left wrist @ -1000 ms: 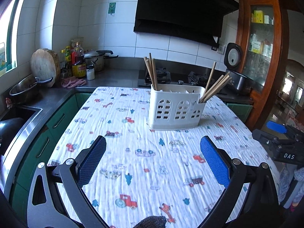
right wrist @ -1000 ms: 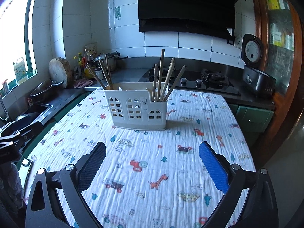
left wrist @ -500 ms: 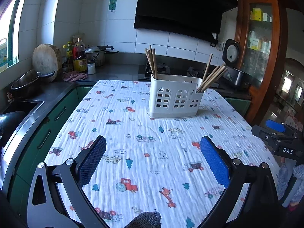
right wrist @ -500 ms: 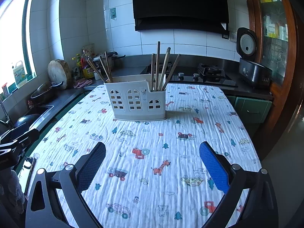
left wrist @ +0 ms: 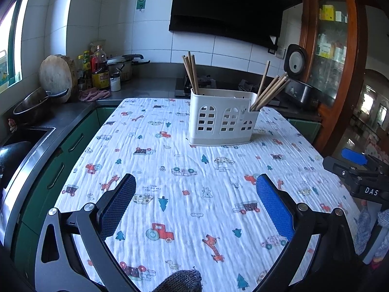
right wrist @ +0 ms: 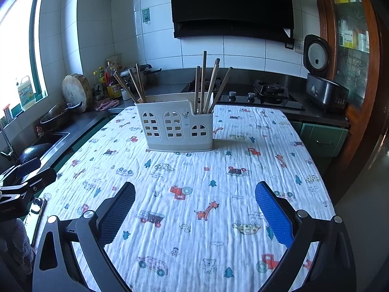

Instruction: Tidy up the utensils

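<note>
Left wrist view: left gripper (left wrist: 194,204) spread wide, empty, above patterned tablecloth (left wrist: 170,170). White utensil holder (left wrist: 222,119) upright at far centre of table, well apart from gripper. Chopsticks split: 1 bunch (left wrist: 190,73) at holder's left end, 1 bunch (left wrist: 269,91) leaning out right end.

Right wrist view: right gripper (right wrist: 194,206) spread wide, empty. Holder (right wrist: 176,126) ahead; 3 sticks left (right wrist: 132,85), 4 right (right wrist: 210,85).

Judgement: consolidating bunches likely. Approach from above, pinch 1 stick near top, lift straight to avoid tipping holder.
</note>
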{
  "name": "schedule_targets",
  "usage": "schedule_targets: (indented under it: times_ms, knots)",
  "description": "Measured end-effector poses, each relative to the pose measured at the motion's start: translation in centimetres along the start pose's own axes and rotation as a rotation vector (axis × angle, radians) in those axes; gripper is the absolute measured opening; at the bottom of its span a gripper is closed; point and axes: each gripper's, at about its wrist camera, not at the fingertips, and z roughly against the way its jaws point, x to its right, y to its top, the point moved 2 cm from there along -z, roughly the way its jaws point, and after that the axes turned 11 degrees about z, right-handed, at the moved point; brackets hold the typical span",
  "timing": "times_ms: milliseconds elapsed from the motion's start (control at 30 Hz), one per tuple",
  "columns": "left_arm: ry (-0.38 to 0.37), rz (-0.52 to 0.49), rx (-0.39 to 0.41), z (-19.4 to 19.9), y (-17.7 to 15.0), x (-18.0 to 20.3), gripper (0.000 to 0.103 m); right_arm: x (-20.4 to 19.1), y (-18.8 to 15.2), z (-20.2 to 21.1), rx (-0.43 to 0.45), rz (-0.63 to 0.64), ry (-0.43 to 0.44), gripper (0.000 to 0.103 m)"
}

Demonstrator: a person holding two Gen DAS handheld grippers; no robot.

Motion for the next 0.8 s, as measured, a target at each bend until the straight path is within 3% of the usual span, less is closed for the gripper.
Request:
schedule_targets:
  times_ms: [800]
  knots:
    - [-0.009,0.006,-0.024,-0.5,-0.4,0.2,0.098,-1.3,-0.2,-0.5,-0.018,0.036,0.011,0.096]
